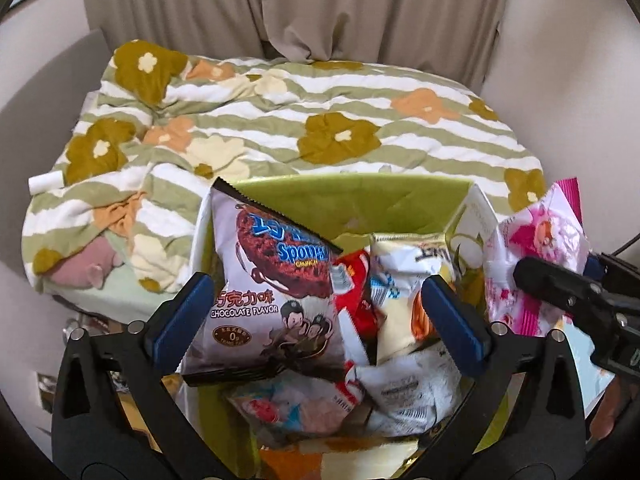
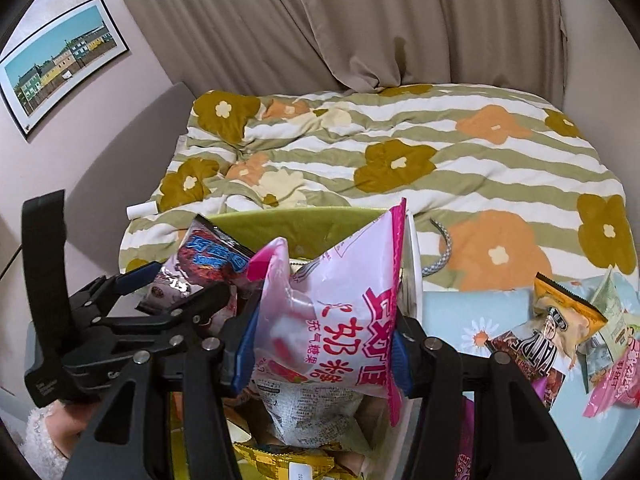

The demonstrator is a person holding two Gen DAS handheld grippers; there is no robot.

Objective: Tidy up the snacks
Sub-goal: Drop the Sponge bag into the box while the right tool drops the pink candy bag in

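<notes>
A green-lined box [image 1: 360, 196] stands by the bed and holds several snack bags. My left gripper [image 1: 316, 312] is open over it, its blue pads on either side of a purple chocolate Sponge Crunch bag [image 1: 272, 300] and white bags [image 1: 404, 304], not closed on them. My right gripper [image 2: 320, 348] is shut on a pink marshmallow bag [image 2: 340, 312], held above the box's right side; the bag also shows in the left wrist view [image 1: 536, 248]. The box [image 2: 304, 224] and the chocolate bag [image 2: 208, 260] show in the right wrist view, with the left gripper [image 2: 176, 280] at the left.
A bed with a green-striped flower quilt [image 1: 320, 120] lies behind the box. More snack bags [image 2: 560, 344] lie on a pale blue cloth [image 2: 472, 312] to the right. A grey cord [image 2: 442, 256] lies on the quilt. Curtains [image 2: 360, 20] hang behind.
</notes>
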